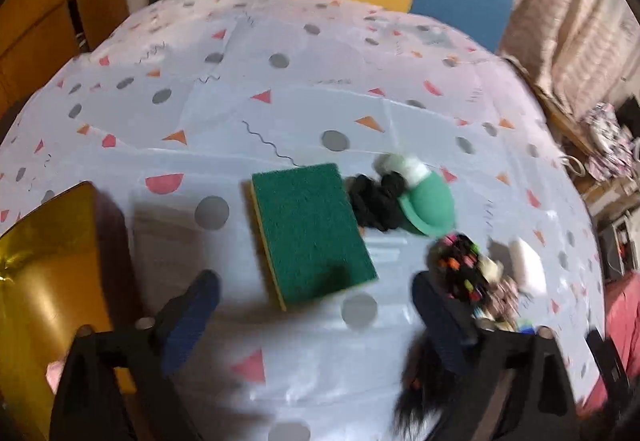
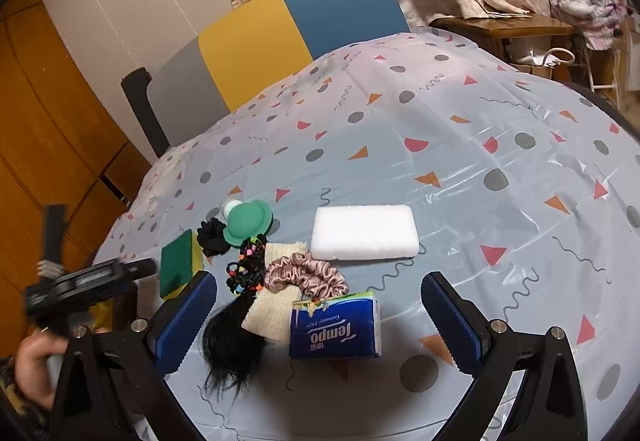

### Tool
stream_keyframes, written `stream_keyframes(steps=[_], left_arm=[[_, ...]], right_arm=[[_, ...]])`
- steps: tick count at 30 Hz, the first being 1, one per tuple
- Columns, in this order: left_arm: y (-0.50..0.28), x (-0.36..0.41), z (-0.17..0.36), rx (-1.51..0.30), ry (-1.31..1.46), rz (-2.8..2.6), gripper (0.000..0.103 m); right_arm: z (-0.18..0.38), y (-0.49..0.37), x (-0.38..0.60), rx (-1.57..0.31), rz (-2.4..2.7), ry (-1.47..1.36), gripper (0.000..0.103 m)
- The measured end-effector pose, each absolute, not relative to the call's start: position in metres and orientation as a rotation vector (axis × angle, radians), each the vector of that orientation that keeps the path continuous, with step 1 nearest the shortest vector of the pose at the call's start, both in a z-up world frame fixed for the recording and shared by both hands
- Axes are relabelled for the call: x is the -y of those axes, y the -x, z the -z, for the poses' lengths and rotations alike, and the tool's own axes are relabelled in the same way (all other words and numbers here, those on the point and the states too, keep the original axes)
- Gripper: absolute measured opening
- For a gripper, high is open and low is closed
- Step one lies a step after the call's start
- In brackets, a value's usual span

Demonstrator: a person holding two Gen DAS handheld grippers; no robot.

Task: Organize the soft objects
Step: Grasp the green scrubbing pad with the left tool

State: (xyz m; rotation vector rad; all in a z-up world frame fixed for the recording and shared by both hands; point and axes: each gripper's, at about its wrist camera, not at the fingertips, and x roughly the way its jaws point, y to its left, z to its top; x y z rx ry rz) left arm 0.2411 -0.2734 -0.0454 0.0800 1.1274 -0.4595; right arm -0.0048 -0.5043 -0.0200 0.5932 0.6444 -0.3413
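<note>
Green scouring sponge (image 1: 314, 231) lies flat on the patterned tablecloth (image 1: 280, 101), directly ahead of the left gripper (image 1: 316, 301), whose jaws stand wide with nothing between them. A gold container (image 1: 44, 273) sits just to its left, the likely destination. The right gripper (image 2: 320, 305) is also spread wide and empty, hovering over the tissue pack (image 2: 336, 325). Beyond that lie a pink scrunchie (image 2: 308, 273), a black hair piece with coloured beads (image 2: 244, 269), a white foam block (image 2: 364, 233), a black scrunchie (image 2: 214, 235) and a green hat-shaped toy (image 2: 248, 221).

Assessment: the sponge appears to be the item in hand. Recommended approach: centre the jaws across its short sides, lower until the pads straddle the yellow layer, close gently. Risk: snagging the black scrunchie touching its far edge.
</note>
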Motion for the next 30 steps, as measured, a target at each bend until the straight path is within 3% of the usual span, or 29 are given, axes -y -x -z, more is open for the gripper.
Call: stream_keyframes(steps=[12, 13, 14, 15, 20, 30], left_arm=[[-0.288, 0.307, 0.087, -1.218, -0.079, 0.382, 0.102], [-0.290, 0.309, 0.094, -1.240, -0.087, 0.379, 0.097], [-0.290, 0.311, 0.098, -1.251, -0.103, 0.369, 0.083], [-0.290, 0.311, 0.103, -1.255, -0.139, 0.335, 0.076], [-0.277, 0.305, 0.097, -1.183, -0.167, 0.333, 0.070], [-0.212, 0.277, 0.042, -1.061, -0.103, 0.465, 0.070]], right_arm=[[0.021, 0.006, 0.514, -0.628, 0.330, -0.659, 0.103], [0.022, 0.006, 0.515, -0.631, 0.332, -0.662, 0.103], [0.022, 0.005, 0.515, -0.632, 0.332, -0.663, 0.103], [0.022, 0.005, 0.515, -0.632, 0.334, -0.662, 0.103], [0.023, 0.004, 0.514, -0.634, 0.356, -0.632, 0.103], [0.047, -0.002, 0.523, -0.736, 0.384, -0.688, 0.103]])
